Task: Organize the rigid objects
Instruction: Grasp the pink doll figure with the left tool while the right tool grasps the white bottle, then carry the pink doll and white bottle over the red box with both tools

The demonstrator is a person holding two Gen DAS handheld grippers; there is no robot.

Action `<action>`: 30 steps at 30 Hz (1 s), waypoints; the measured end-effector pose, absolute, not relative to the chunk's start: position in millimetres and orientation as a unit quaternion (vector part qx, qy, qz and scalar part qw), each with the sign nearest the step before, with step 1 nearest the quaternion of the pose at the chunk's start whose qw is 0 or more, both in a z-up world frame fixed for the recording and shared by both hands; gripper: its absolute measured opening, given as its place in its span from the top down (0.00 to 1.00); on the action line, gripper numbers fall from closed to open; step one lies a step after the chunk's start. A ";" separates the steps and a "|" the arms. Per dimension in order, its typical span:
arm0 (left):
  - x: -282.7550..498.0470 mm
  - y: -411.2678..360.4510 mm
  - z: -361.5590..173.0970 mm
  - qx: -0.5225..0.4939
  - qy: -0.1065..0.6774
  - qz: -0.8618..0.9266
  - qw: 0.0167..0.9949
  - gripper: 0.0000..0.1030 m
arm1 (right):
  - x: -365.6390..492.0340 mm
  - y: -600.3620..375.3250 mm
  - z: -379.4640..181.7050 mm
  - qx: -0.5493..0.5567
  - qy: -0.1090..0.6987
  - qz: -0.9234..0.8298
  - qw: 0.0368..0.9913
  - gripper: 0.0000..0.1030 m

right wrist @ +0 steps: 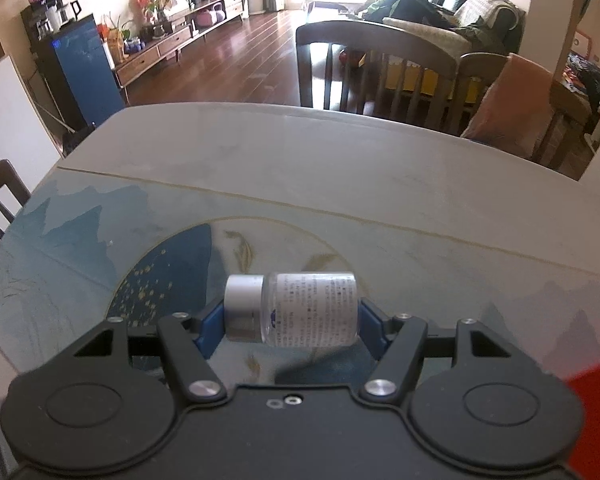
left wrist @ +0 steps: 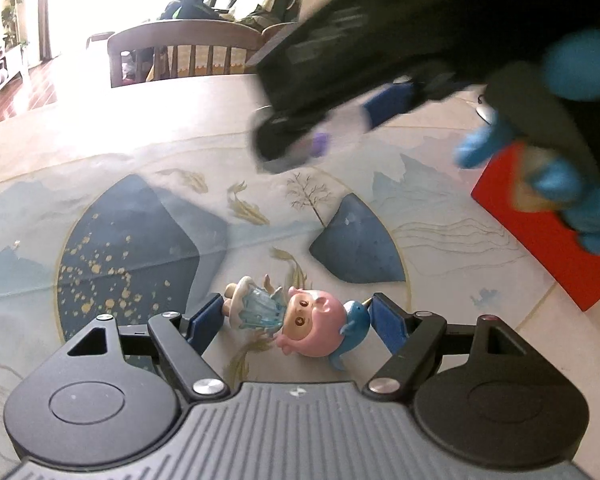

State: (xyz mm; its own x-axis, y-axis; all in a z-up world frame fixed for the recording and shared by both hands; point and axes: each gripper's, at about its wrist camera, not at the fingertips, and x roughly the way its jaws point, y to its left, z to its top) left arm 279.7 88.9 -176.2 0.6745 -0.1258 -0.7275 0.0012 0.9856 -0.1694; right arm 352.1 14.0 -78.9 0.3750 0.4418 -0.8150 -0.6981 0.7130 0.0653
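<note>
Above the painted table mat point(left wrist: 148, 240), the left gripper point(left wrist: 300, 316) clamps a pink-haired figurine point(left wrist: 296, 320) lying sideways between its blue pads, while the right gripper point(right wrist: 290, 320) grips a small clear bottle point(right wrist: 300, 308) sideways, silver cap leftward, a red box point(left wrist: 548, 248) lying right of the mat.

The right gripper point(left wrist: 320, 136) is motion-blurred at far right, so its load cannot be read. The red box point(left wrist: 548, 240) is cut off and partly hidden. The bottle point(right wrist: 300, 308) label print is too small.
</note>
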 end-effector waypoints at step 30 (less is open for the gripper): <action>232.2 27.7 -103.6 -0.102 0.440 0.015 0.892 0.23 | 283.5 -194.4 -0.9 -0.082 0.391 0.330 0.855 0.35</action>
